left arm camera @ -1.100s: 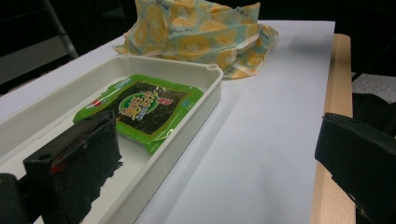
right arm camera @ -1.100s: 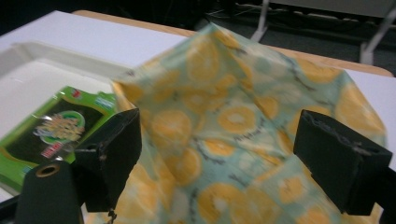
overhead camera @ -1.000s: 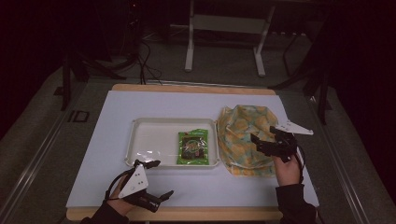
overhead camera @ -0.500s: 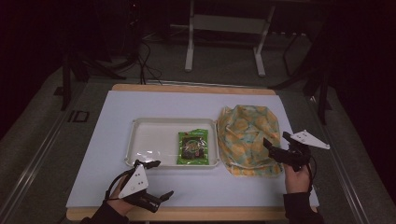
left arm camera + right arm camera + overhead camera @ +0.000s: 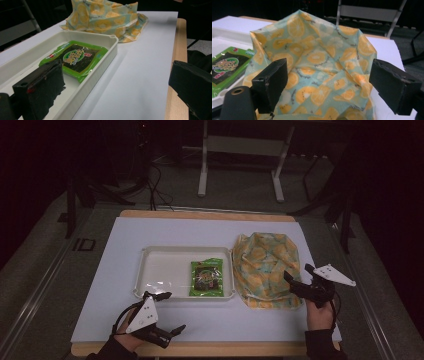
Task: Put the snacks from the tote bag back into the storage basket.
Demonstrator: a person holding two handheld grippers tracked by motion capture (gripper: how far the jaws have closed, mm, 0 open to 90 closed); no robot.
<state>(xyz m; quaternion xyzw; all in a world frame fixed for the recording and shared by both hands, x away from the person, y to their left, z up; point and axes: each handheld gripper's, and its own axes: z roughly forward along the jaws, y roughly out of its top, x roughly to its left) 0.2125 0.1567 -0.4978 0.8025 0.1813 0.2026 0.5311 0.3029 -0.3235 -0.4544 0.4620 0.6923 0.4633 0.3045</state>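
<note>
Dim lab: papered table (image 5: 165, 232), stand legs (image 5: 202, 175), floor cables (image 5: 155, 187).

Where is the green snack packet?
In the high view, the green snack packet lies flat in the right end of the white tray, beside the fruit-print cloth.

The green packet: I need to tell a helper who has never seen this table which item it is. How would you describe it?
Start at the white tray in the middle of the table. The green packet lies flat inside it at its right end, next to the patterned cloth bag outside the tray. It is the one glossy green pouch with a dark centre panel.
</note>
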